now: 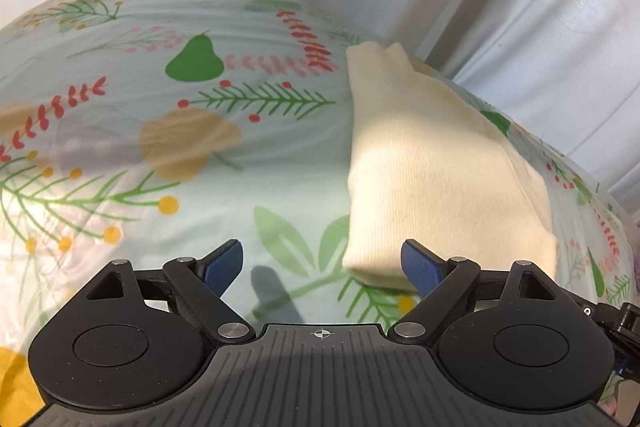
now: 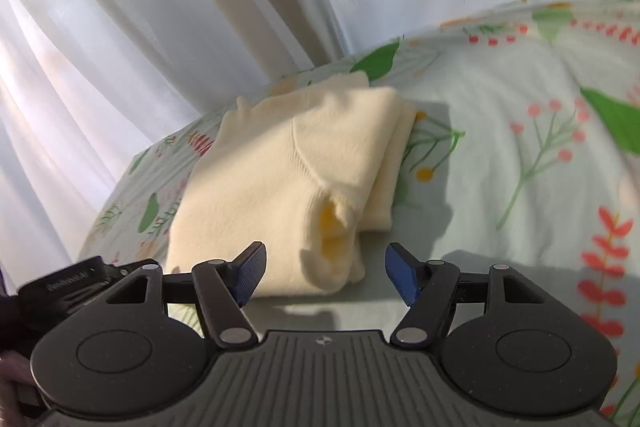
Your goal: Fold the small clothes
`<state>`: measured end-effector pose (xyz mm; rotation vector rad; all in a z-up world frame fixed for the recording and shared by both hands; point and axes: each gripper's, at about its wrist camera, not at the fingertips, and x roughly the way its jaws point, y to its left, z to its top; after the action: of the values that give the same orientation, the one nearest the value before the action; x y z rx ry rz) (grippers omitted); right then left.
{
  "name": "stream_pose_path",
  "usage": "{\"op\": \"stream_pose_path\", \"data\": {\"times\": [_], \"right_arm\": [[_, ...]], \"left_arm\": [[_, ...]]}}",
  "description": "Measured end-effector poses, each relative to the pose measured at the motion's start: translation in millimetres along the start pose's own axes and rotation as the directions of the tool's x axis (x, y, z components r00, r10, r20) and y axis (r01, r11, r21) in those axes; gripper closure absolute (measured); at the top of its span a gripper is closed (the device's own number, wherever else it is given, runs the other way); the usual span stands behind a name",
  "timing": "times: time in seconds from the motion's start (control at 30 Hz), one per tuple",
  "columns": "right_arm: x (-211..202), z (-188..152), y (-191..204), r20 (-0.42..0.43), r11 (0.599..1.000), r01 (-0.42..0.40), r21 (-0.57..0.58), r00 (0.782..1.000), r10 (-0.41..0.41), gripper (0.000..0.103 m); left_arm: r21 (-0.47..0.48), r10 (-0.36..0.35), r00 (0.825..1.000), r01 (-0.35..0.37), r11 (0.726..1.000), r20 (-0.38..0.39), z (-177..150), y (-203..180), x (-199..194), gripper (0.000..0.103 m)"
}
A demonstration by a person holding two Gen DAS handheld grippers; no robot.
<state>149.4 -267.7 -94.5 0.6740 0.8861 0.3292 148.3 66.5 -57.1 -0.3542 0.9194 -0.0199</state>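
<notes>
cream garment (image 2: 280, 183) lies folded, ribbed.

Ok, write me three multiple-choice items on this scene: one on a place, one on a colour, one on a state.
1. Where does the folded garment lie?
A. on the floral bedspread
B. on a wooden chair
C. in a basket

2. What colour is the garment?
A. navy
B. cream
C. red

3. How stands the right gripper?
A. shut on the garment
B. shut on nothing
C. open, holding nothing

Answers:
1 A, printed leaves and berries show all around it.
2 B, it is pale cream in both views.
3 C, its blue pads stand apart, clear of the cloth.
</notes>
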Motion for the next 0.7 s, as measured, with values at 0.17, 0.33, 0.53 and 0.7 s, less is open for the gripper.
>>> {"op": "stream_pose_path", "data": {"times": [0.17, 0.33, 0.53, 0.7], "right_arm": [[18.0, -5.3, -25.6, 0.022, 0.949, -0.151, 0.278, 0.988, 0.151, 0.052], [26.0, 2.4, -44.1, 0.107, 0.844, -0.275, 0.460, 0.961, 0.255, 0.093], [19.0, 4.5, -53.2, 0.117, 0.872, -0.238, 0.427, 0.971, 0.208, 0.095], [13.1, 7.2, -32.3, 0.113, 0.949, -0.187, 0.255, 0.980, 0.163, 0.096]], "left_arm": [[-0.262, -0.272, 0.958, 0.240, 0.935, -0.091, -5.8, 18.1, 17.1, 0.015], [-0.392, -0.364, 0.928, 0.306, 0.868, -0.083, -4.6, 19.6, 29.2, 0.016], [-0.429, -0.366, 0.928, 0.305, 0.850, -0.066, -0.1, 20.8, 31.1, 0.020], [-0.412, -0.375, 0.926, 0.322, 0.853, -0.053, 4.8, 21.4, 18.8, 0.020]]}}
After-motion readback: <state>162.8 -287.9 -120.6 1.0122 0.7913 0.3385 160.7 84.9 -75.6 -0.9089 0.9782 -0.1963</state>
